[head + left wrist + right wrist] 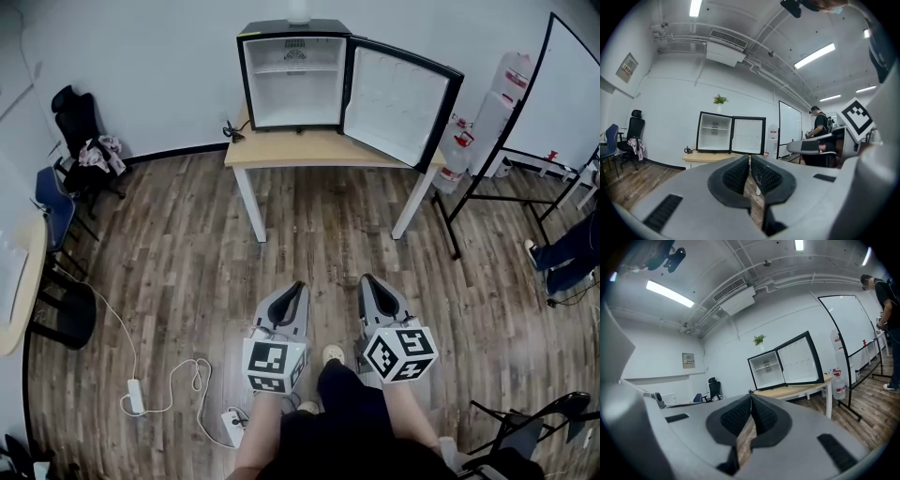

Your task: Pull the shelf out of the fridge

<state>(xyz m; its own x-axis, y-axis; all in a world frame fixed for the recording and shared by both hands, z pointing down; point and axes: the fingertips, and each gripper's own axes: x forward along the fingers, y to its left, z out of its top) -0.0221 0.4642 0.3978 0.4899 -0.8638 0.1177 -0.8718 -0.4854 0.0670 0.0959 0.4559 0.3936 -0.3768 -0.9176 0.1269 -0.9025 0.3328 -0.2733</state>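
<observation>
A small black fridge (292, 75) stands on a wooden table (281, 150) against the far wall, its door (401, 98) swung open to the right. One thin shelf (294, 67) crosses the white inside near the top. The fridge (714, 132) also shows in the left gripper view and, far off, as the fridge (767, 369) in the right gripper view. Both grippers hang low over the floor, well short of the table. My left gripper (299, 286) is shut and empty. My right gripper (367, 278) is shut and empty too.
A cable and power strip (136, 396) lie on the wood floor at the left. An office chair (80, 141) stands at the far left. A whiteboard on a stand (553, 103) and water bottles (487, 122) are at the right. A person (820, 129) stands by the whiteboard.
</observation>
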